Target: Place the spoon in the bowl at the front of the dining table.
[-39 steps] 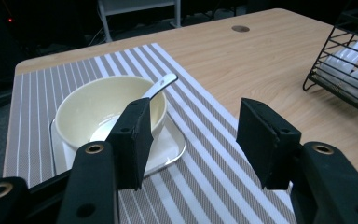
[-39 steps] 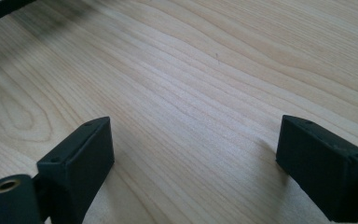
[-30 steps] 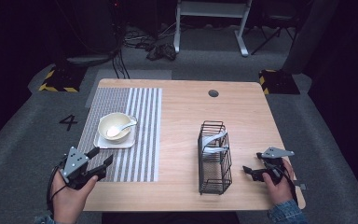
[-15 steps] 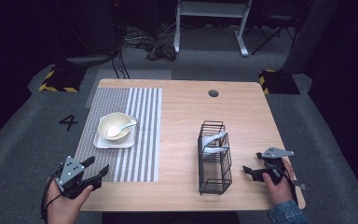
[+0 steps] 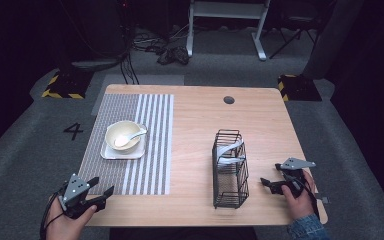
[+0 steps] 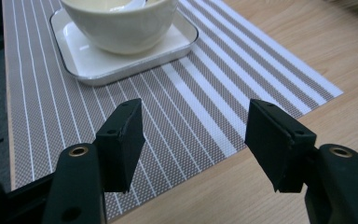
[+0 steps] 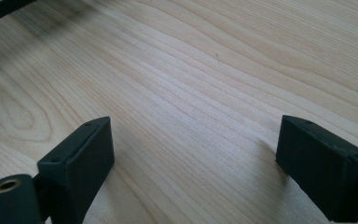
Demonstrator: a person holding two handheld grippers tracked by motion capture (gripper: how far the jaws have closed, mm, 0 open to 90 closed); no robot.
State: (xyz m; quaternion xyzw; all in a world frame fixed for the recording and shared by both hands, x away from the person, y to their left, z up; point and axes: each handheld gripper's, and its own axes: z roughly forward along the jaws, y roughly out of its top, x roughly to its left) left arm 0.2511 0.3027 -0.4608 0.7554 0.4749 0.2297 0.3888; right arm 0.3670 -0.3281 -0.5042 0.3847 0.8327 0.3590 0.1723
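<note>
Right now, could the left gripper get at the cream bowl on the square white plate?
Probably yes: the left gripper is open, pointed toward the cream bowl, with only bare striped placemat between them.

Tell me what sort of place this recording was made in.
Probably a recording studio or lab, not a home: a lone wooden table on grey carpet, black-and-yellow taped blocks on the floor, a floor mark "4", and cables beyond in the dark.

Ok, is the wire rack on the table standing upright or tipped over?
Upright: the black wire rack stands on its base on the wooden table.
</note>
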